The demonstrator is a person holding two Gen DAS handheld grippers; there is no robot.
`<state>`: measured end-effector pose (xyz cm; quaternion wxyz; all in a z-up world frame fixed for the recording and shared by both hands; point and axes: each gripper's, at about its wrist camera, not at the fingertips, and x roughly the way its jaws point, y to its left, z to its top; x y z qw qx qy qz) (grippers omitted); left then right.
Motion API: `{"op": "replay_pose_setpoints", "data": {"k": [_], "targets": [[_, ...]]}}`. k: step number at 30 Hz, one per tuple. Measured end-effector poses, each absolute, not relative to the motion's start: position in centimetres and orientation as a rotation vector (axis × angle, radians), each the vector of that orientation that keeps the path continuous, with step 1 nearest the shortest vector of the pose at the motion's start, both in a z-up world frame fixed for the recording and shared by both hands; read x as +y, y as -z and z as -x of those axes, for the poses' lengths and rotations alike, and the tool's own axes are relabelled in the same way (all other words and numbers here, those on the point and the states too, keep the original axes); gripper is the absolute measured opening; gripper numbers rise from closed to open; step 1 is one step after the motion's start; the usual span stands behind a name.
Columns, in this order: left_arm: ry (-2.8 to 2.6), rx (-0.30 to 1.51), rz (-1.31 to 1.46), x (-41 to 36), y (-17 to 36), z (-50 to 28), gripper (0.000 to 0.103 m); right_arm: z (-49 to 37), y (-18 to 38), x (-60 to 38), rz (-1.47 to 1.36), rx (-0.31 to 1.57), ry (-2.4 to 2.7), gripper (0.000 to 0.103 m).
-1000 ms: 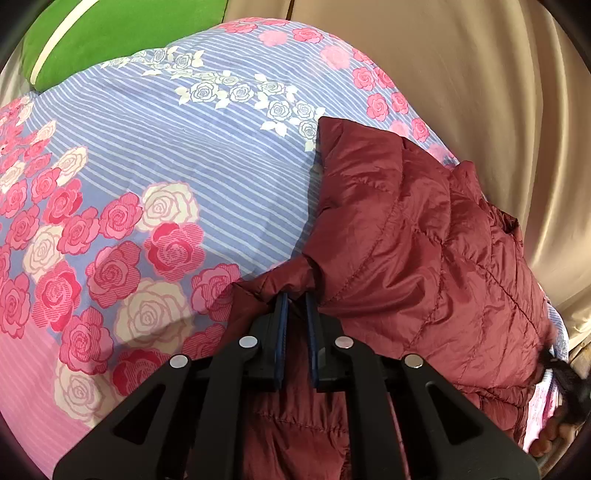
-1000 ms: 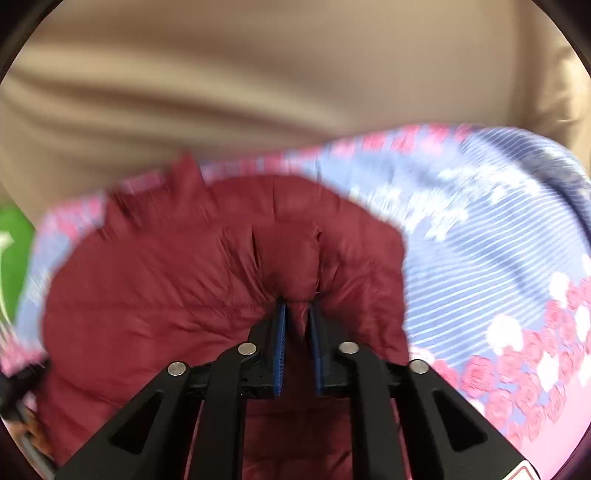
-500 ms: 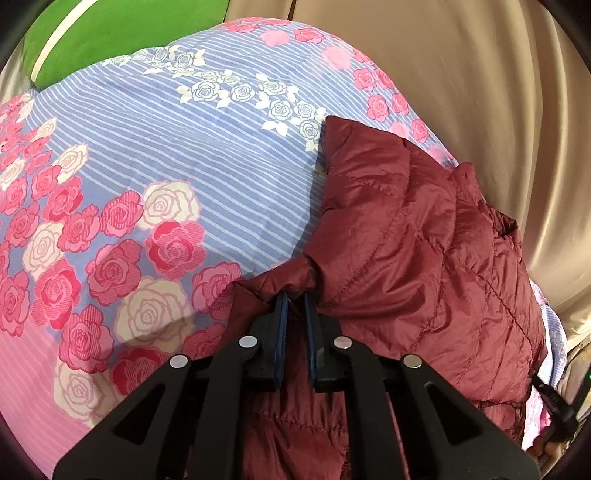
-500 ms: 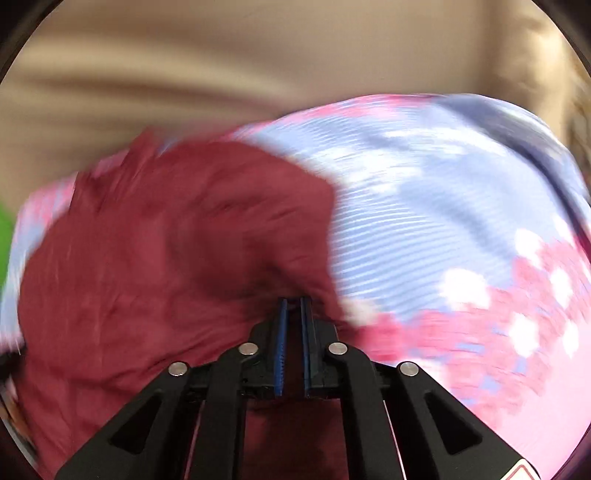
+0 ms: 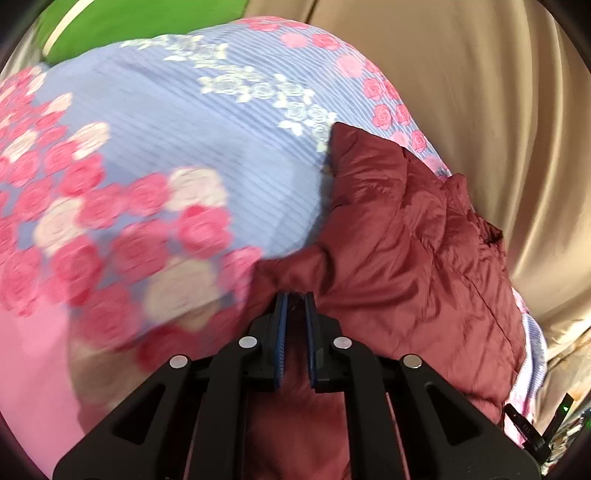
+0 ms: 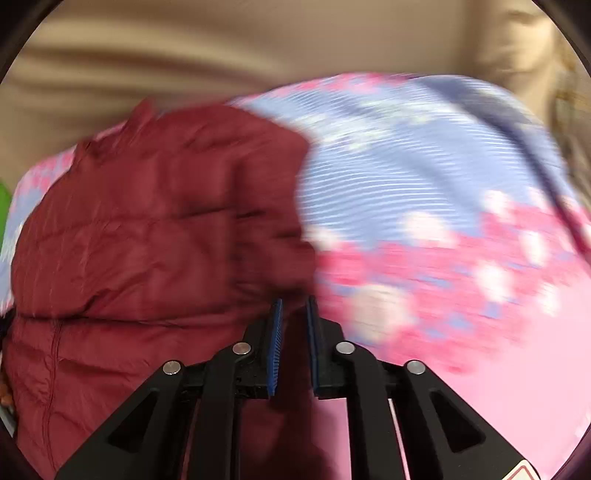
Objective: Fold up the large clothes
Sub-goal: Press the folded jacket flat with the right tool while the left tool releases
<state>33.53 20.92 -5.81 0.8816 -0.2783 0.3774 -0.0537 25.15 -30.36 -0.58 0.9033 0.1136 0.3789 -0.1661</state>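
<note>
Across a bed, a sheet (image 5: pixel 207 147) printed with pale blue stripes, white roses and pink roses is lying smooth, turning plain pink at its near edge. Beige curtain (image 5: pixel 480 92) folds are hanging behind it, and a green pillow (image 5: pixel 147 18) is showing at the far corner in the left view. Both views are blurring, the right one more.

On the sheet a maroon jacket (image 5: pixel 406 251) is lying heaped, its shiny quilted shell puffing between stitched seams and creasing into soft ridges; in the right view a zipper line is running down its near left part (image 6: pixel 129 240).

The left gripper (image 5: pixel 294 295) is pinching a bunched fold of the jacket between narrowly set jaws, the rest of the garment spreading to its right. The right gripper (image 6: pixel 294 301) is likewise clamping the jacket's edge between narrow jaws, with the bulk lying to its left and bare sheet to its right.
</note>
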Motion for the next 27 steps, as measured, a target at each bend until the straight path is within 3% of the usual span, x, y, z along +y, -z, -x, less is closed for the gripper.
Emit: {"op": "replay_pose_setpoints", "data": {"k": [2,3,4,5,7,10,12,17,25,27], "targets": [[0.130,0.811,0.597,22.3,5.6,-31.7,0.011,-22.2,-0.1,-31.6,-0.253,0.750,0.343,0.016],[0.130,0.825,0.588,23.1,5.3,-30.4,0.019,-19.7,-0.6,-32.0,-0.262,0.733,0.330,0.018],[0.122,0.835,0.567,23.8,5.0,-29.0,0.030,-17.6,-0.7,-32.0,-0.267,0.725,0.317,0.025],[0.116,0.836,0.549,24.5,4.8,-27.5,0.047,-15.3,-0.9,-31.9,-0.273,0.720,0.301,0.031],[0.121,0.842,0.528,26.0,4.5,-24.2,0.060,-9.9,-0.5,-31.4,-0.280,0.730,0.260,0.053],[0.169,0.908,0.506,28.0,4.9,-19.4,0.062,-3.5,1.2,-30.1,-0.292,0.774,0.195,0.066],[0.221,0.930,0.506,29.1,5.2,-16.3,0.063,0.1,2.1,-30.2,-0.344,0.795,0.154,0.070],[0.324,0.979,0.498,29.8,5.1,-9.7,0.074,6.2,5.1,-28.6,-0.519,0.822,0.051,0.071],[0.407,1.013,0.529,27.6,6.3,-7.1,0.074,6.9,6.1,-26.5,-0.637,0.749,-0.042,0.076],[0.418,1.015,0.530,27.1,6.3,-7.0,0.062,6.2,6.1,-26.0,-0.646,0.742,-0.043,0.076]]}}
